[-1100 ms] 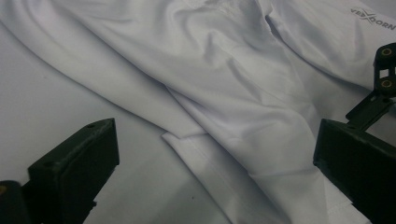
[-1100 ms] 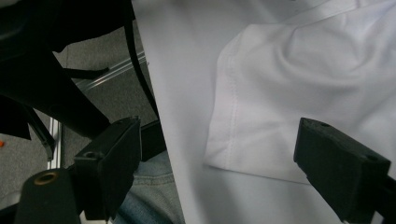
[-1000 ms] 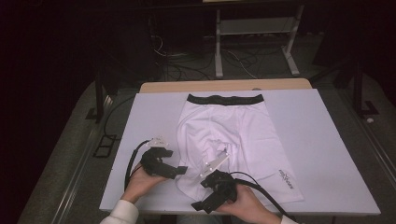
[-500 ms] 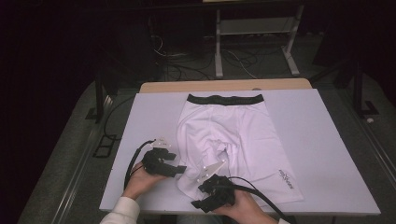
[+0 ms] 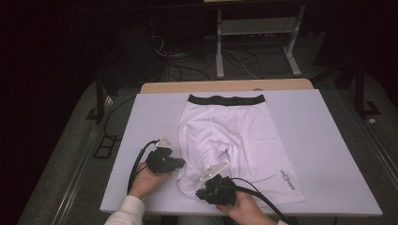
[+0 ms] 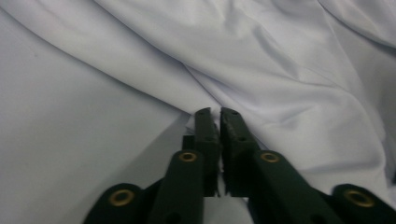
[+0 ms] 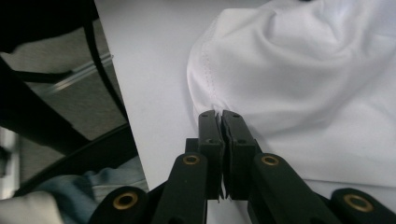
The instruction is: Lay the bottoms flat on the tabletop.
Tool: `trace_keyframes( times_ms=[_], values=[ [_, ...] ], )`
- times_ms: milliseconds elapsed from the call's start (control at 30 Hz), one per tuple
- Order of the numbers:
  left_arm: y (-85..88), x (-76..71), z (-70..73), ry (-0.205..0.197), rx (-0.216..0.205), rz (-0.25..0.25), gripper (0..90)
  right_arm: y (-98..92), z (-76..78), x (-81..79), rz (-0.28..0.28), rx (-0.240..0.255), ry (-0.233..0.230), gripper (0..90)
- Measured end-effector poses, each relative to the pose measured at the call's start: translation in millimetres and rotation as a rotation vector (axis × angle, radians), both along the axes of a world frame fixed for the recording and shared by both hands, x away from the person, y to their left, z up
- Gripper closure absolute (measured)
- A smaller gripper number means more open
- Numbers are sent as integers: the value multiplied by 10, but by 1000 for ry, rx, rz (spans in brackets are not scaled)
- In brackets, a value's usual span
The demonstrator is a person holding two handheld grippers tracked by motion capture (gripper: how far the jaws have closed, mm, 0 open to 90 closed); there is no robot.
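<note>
White shorts (image 5: 234,136) with a black waistband (image 5: 226,100) lie flat on the white board (image 5: 324,140), waistband away from me. My left gripper (image 5: 182,163) is at the outer edge of the near left leg. Its jaws have just been closing and now pinch a fold of the shorts (image 6: 280,60) at the left gripper's tips (image 6: 215,112). My right gripper (image 5: 200,192) is at that leg's hem. Its jaws have also just been closing, and the hem of the shorts (image 7: 303,70) is caught at the right gripper's tips (image 7: 219,114).
The board's near edge (image 7: 149,60) runs close beside the right gripper, with floor and a black cable (image 7: 100,65) beyond it. A wooden tabletop strip (image 5: 225,86) shows behind the board. A white metal stand (image 5: 256,33) is on the floor farther back.
Both pairs of jaws have closed onto the fabric of the near leg. The hands have stayed about where they were.
</note>
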State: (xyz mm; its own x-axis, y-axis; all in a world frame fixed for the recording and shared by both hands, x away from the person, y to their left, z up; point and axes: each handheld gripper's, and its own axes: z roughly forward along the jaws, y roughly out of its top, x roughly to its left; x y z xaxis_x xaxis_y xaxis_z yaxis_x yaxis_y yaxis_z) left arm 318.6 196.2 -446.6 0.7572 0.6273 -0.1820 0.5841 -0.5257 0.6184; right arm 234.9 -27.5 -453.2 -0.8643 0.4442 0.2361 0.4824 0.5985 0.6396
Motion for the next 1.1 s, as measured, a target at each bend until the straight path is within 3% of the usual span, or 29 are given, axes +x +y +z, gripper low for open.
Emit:
trace_keyframes(
  times_ms=[167,500,733,1100],
  values=[
    [11,-31,39,7,35,-4,876,-64,11,80,5,30,78,861],
    [140,-134,167,25,71,-15,880,-169,126,93,34,67,107,861],
    [323,-346,309,39,113,-35,880,-160,149,71,93,51,137,861],
    [522,-559,391,49,116,-39,880,-114,103,65,119,36,182,861]
  ],
)
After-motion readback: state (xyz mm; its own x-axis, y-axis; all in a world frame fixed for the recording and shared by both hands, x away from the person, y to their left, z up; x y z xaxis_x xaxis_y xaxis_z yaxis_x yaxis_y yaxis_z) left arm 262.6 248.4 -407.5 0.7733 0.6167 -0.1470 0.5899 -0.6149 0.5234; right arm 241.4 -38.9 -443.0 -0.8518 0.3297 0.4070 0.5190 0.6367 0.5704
